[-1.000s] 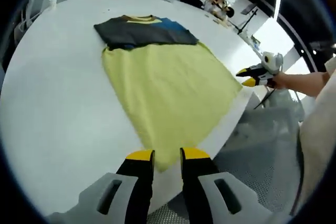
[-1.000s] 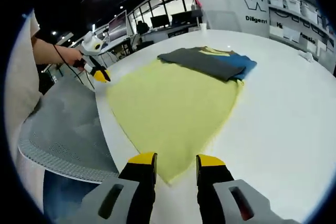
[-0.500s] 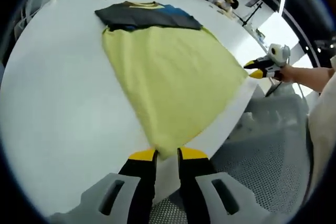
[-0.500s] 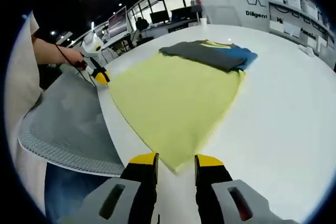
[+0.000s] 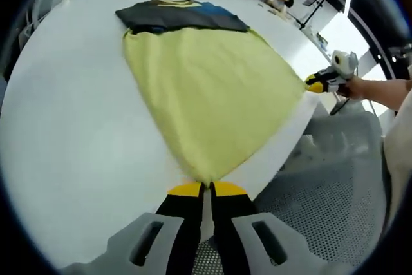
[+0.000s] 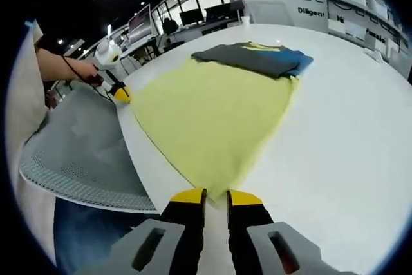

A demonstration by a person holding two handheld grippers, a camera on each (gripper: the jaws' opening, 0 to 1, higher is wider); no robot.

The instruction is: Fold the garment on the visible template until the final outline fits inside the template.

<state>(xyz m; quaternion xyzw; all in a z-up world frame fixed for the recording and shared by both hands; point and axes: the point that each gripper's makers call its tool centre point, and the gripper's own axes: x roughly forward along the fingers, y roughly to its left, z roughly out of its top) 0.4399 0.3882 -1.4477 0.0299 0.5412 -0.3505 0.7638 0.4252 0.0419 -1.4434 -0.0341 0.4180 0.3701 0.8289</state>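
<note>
A yellow garment lies spread flat on the white table. Its far end is a dark grey and blue folded part. My left gripper is shut on the near pointed corner of the yellow cloth at the table's edge. It also appears in the right gripper view, as the left gripper at the cloth's left corner. My right gripper straddles the other near corner, jaws drawn close with a small gap still between them. In the left gripper view the right gripper sits at the cloth's right corner, held by a hand.
The table's rounded edge runs just below both held corners, with a grey perforated floor beyond it. Desks, monitors and people stand in the background past the far side of the table.
Both pairs of jaws have narrowed around the yellow cloth's corners; the left pair has come together on its corner. Both cameras moved a little closer to the table edge.
</note>
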